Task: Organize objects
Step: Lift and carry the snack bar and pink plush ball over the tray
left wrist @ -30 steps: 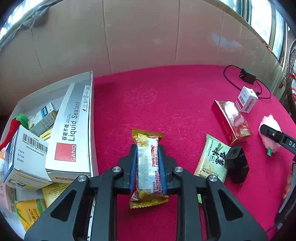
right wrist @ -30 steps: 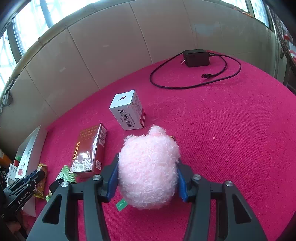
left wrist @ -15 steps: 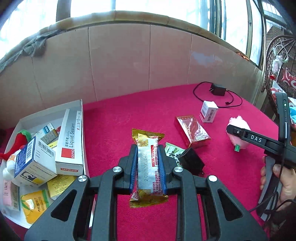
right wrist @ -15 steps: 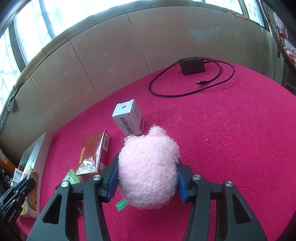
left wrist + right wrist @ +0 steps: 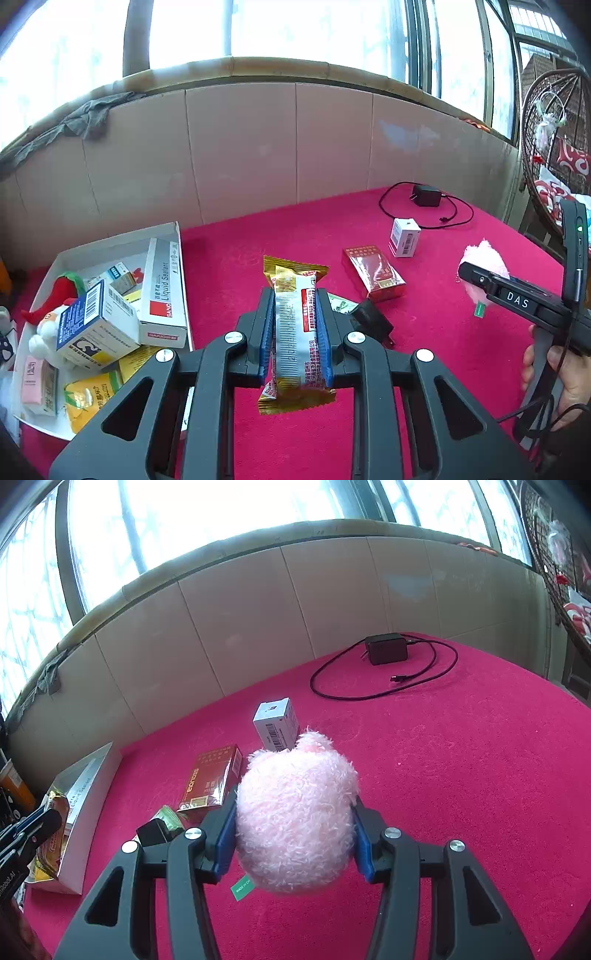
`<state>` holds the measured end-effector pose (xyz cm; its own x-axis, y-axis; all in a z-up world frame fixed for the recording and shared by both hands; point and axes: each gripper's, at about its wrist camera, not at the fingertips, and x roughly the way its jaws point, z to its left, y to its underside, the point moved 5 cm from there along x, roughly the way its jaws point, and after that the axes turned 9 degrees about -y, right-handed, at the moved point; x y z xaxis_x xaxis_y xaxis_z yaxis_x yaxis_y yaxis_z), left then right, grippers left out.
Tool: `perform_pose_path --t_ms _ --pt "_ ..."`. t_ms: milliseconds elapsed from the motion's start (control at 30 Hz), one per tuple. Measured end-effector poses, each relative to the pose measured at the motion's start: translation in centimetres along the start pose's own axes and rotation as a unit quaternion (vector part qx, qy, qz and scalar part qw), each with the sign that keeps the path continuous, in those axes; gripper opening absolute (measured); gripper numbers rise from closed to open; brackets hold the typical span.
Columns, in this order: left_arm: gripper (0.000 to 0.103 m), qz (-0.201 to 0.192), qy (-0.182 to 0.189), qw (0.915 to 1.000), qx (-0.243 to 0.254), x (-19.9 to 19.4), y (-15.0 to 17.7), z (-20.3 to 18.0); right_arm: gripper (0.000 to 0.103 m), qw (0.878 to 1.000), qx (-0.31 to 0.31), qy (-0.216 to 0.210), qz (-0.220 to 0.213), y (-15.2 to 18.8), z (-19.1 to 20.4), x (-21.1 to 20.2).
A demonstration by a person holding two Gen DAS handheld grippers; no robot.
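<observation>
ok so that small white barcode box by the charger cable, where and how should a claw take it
Grip the small white box across its two narrow side faces, coming down from above. It stands upright and apart from the red carton, so both sides look free, and its flat parallel faces suit the pads.

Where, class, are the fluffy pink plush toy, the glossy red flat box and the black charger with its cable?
fluffy pink plush toy [image 5: 295, 823], right wrist view, middle of its fur.
glossy red flat box [image 5: 373, 271], left wrist view, top face.
black charger [image 5: 386, 649], right wrist view, its body.
</observation>
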<state>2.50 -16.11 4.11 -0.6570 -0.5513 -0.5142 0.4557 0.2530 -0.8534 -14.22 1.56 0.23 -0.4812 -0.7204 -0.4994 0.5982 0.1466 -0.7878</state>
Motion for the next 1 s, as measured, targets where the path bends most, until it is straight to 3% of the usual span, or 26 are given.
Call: perform_pose_path --t_ms 300,600,1000 --pt "0.02 -0.012 -0.007 0.9995 -0.028 -1.5 0.0 2.4 0.052 1.0 -0.011 -0.021 0.001 1.3 1.8 -2.4" --pt "0.02 -0.027 -0.016 0.9988 -0.036 -2.7 0.0 3.6 0.053 0.996 -0.063 -0.054 -0.036 -0.3 6.5 -5.5" --pt "0.02 -0.031 -0.026 0.9976 -0.057 -3.9 0.5 5.7 0.053 0.992 -0.096 -0.073 -0.039 -0.1 9.8 -6.3"
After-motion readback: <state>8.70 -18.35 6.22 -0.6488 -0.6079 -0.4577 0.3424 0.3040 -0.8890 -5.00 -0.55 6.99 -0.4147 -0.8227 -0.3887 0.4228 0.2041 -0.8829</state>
